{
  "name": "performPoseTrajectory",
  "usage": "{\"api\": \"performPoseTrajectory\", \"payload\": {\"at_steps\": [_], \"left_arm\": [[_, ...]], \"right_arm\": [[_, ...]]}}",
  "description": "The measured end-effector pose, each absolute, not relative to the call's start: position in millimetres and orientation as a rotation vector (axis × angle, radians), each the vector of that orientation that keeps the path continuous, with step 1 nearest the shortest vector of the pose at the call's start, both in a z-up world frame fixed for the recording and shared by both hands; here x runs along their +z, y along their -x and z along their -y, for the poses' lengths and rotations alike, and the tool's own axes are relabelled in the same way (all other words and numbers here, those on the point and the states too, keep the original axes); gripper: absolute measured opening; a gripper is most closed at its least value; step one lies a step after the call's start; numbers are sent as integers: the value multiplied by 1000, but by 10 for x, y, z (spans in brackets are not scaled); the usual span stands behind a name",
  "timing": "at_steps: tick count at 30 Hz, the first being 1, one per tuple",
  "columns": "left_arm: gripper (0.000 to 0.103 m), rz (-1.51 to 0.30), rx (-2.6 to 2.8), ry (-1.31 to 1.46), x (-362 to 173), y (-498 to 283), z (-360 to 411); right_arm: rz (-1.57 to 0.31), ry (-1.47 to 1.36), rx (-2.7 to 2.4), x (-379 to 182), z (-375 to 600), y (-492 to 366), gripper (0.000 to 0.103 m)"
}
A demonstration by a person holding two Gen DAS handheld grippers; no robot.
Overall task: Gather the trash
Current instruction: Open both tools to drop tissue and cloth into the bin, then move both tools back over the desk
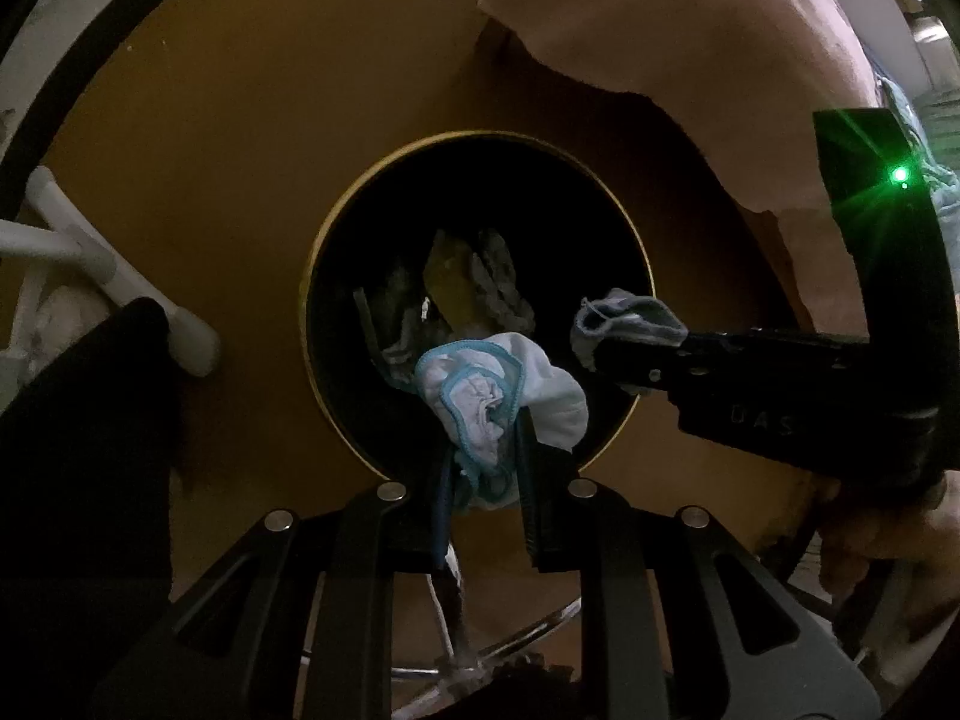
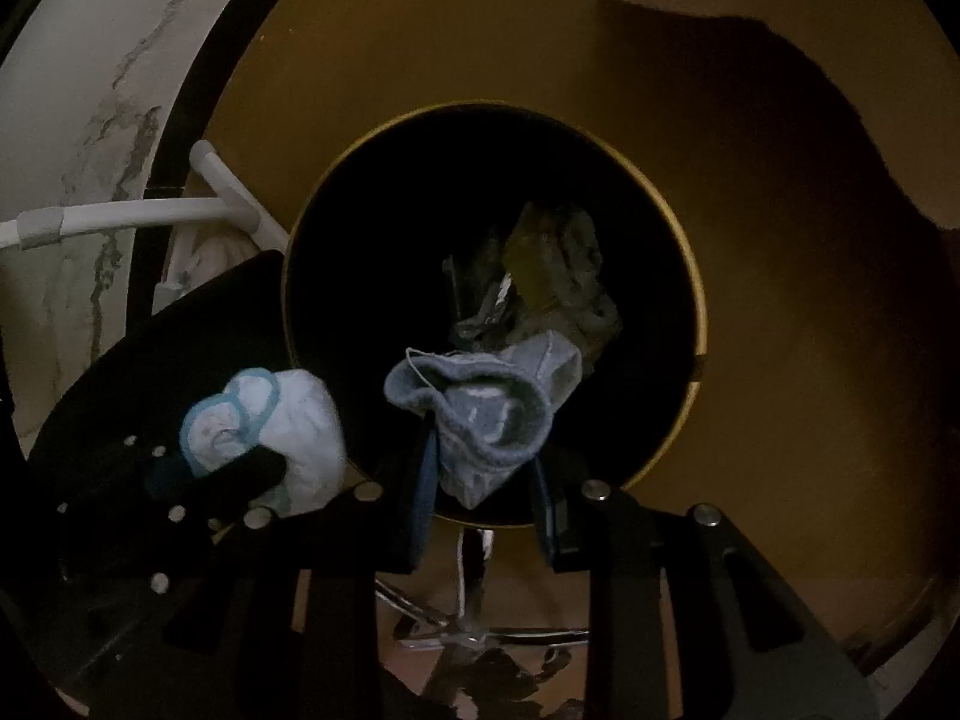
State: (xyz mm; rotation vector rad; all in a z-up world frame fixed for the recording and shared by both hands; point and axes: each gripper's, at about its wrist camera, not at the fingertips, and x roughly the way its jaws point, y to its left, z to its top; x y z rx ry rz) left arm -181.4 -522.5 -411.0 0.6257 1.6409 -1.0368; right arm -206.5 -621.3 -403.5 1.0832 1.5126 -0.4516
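Socks both soft, light, bunched: my left gripper (image 1: 483, 480) pinches the white blue-trimmed sock (image 1: 501, 402) mid-fold, my right gripper (image 2: 480, 480) the grey sock (image 2: 489, 414), over the bin's (image 2: 690, 252) near rim; hold by thick folds.

Brown floor (image 1: 240, 192), dim light. Round dark bin (image 1: 360, 276) with gold rim stands on it, straight ahead of the left claw (image 1: 486, 480). Crumpled trash (image 1: 468, 288) lies at the bin's bottom, beyond the claw tips. White pipe frame (image 1: 120, 276) on the floor, left of the claw.
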Motion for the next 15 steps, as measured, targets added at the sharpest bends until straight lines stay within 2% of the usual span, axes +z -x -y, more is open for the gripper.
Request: {"api": "performPoseTrajectory", "payload": {"at_steps": [2,3,4,5,6,11,15], "left_arm": [[20,-1641,-1024,-631,-4137,1785,5233],[29,-1630,-1016,-642,-4129,1782,5237],[41,-1626,-1013,-651,-4112,1780,5244],[73,-1624,-1019,-643,-4120,1765,5259],[90,-1606,-1037,-622,-4068,1762,5259],[91,-1523,-1129,-542,-3683,1822,5217],[91,-1262,-1308,-424,-2777,2049,4986]], "right_arm": [[-1515,-1084,-454,-4067,6223,2051,29],[-1513,-1081,-452,-4058,6235,2050,39],[-1517,-1073,-458,-4039,6263,2067,49],[-1508,-1064,-470,-4014,6288,2102,72],[-1496,-1057,-483,-3987,6318,2126,83],[-1350,-1071,-596,-3511,6655,2365,85],[-1183,-906,-810,-2700,6875,2575,87]]}}
